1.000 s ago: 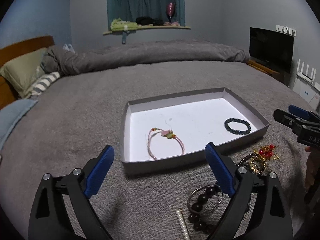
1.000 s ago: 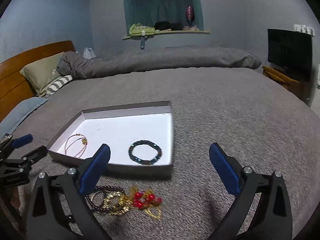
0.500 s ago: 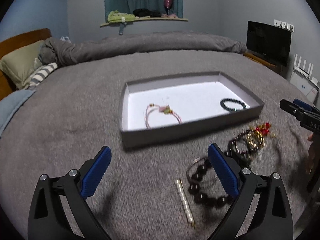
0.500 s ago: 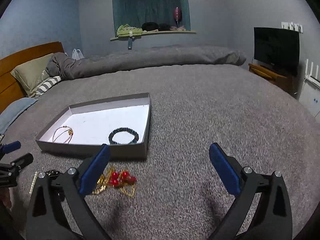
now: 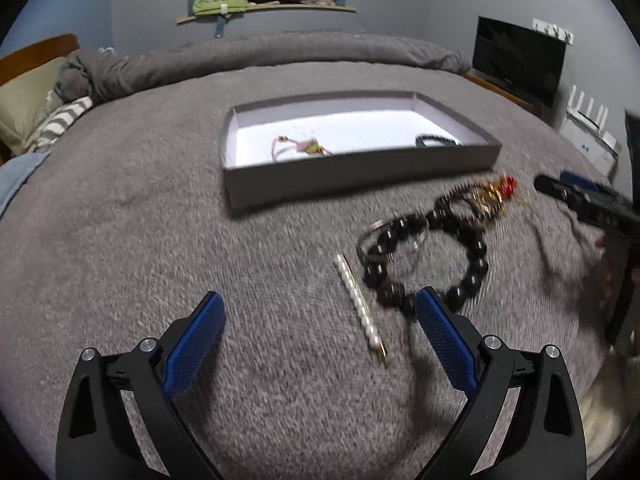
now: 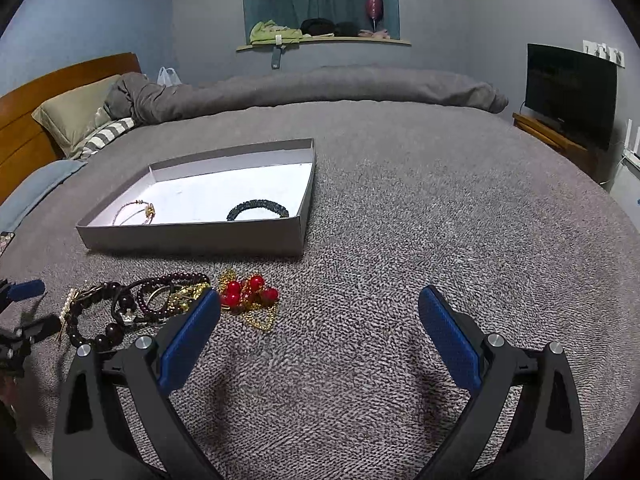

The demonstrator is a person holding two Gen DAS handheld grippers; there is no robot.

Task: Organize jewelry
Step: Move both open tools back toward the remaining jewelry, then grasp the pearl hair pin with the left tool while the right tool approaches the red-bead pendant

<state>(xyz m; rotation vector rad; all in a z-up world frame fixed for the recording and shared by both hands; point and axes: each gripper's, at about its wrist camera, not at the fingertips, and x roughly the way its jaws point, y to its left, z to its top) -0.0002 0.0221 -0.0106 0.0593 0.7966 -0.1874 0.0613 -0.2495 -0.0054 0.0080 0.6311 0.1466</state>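
Left tool (image 5: 318,308): matt black plastic arms, blue textured pads, bright metal screws. Ahead of it, the bed (image 5: 120,248) cover is rough grey cloth. Right of the tool tip, glossy dark beads (image 5: 476,268); between the pads, smooth pearl clip (image 5: 360,304). Beyond, matt grey cardboard box (image 5: 360,178).

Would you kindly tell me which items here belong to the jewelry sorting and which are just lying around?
Job:
- grey box
- pink cord bracelet, dark beaded bracelet, both in the box
- pearl pin
- large black bead bracelet
- gold chain with red beads

Lying about:
- pillows
- television
- rolled duvet
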